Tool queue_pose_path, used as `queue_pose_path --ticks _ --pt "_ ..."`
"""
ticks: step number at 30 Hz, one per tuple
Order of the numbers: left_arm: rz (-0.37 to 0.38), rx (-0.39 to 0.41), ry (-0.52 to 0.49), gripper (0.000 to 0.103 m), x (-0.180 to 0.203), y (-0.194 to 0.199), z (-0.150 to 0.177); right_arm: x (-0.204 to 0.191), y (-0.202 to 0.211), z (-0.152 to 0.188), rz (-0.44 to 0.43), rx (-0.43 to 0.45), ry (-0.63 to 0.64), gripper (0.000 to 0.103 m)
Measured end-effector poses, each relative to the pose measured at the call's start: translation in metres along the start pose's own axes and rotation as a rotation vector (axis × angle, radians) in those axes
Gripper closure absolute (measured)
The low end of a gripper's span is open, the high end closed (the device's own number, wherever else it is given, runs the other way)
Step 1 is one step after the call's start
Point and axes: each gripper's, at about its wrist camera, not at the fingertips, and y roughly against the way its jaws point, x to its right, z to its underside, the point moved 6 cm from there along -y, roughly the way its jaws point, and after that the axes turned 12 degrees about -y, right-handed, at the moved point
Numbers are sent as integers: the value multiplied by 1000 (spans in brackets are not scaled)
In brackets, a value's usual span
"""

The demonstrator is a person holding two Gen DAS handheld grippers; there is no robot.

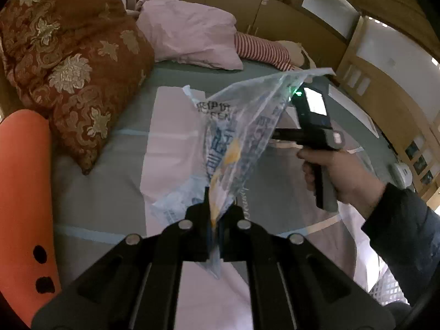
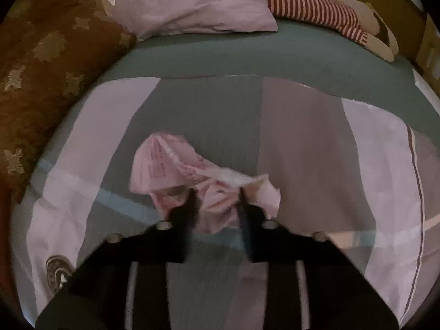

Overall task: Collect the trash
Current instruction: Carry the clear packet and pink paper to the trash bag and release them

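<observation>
Between the right gripper jaws sits the crumpled pink wrapper on the bed, pinched crosswise; the left gripper is clamped on a clear plastic bag held up alongside.

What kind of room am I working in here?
Most likely a bedroom: you are over a bed with a grey-green cover, a pink pillow and a red floral quilt at its head, and wooden cabinets behind.
</observation>
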Motion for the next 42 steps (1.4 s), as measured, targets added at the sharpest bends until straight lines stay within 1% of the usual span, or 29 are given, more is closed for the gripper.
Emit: queue_pose_path --ticks 3,5,8,11,12,14,15,16,17,18,20,22,23,25,26,27,28,29,30,31,32,33,34,35,37,38,40,41,42 --pt "-21 -6 -21 98 3 7 8 5 35 13 -67 62 -15 89" --pt "-14 -5 -31 98 8 16 8 8 61 24 -93 90 -3 89" --pt "11 6 -71 98 31 27 7 22 137 55 -86 157 50 89" --pt "59 19 -170 98 79 41 4 49 208 92 -92 195 29 89" --pt "84 22 -211 98 101 45 3 71 245 112 -74 213 10 89" --pt "135 20 -286 98 146 51 4 100 290 140 -59 238 -42 89" --pt "186 14 -334 98 182 55 6 123 318 158 -37 258 -84 89" --pt "219 11 -360 98 204 57 8 149 348 180 -7 284 -136 88" --pt "269 9 -399 98 238 61 12 176 376 204 25 311 -191 88" --pt "299 5 -421 98 260 64 15 192 395 222 49 326 -225 88" --pt "414 -19 -474 98 327 71 28 236 441 268 128 366 -321 88" --pt "511 -46 -516 98 383 77 42 284 487 319 221 400 -420 87" --pt "555 -62 -530 98 409 79 49 302 503 339 246 411 -468 87" --pt "673 -121 -568 98 475 85 72 341 535 380 283 434 -576 86" --pt "732 -153 -581 98 507 89 84 353 544 394 305 444 -604 86" --pt "768 -175 -590 98 527 91 91 370 557 411 339 458 -641 86" --pt "812 -201 -602 98 555 93 101 379 560 420 348 461 -661 86" --pt "837 -220 -609 97 576 94 109 388 564 428 350 460 -682 84" --pt "845 -249 -629 91 603 90 119 397 565 435 348 451 -706 81" --pt "834 -278 -642 83 616 84 127 404 564 440 354 437 -722 73" --pt "823 -316 -642 51 627 76 135 407 562 442 367 426 -737 59" --pt "807 -367 -614 27 633 66 145 411 564 445 385 432 -762 52" --pt "792 -381 -594 25 633 62 146 412 565 442 388 447 -771 39" --pt "775 -384 -572 26 628 60 144 412 568 442 391 464 -778 29" --pt "781 -341 -510 24 604 65 124 407 571 435 389 483 -784 25" --pt "768 -312 -502 19 588 69 113 401 572 428 379 492 -782 24" --pt "679 -187 -507 11 542 84 81 389 569 411 355 500 -757 21" --pt "606 -110 -514 3 514 93 65 374 565 396 347 503 -724 18" --pt "549 -62 -519 3 492 98 55 366 562 383 347 504 -698 17"
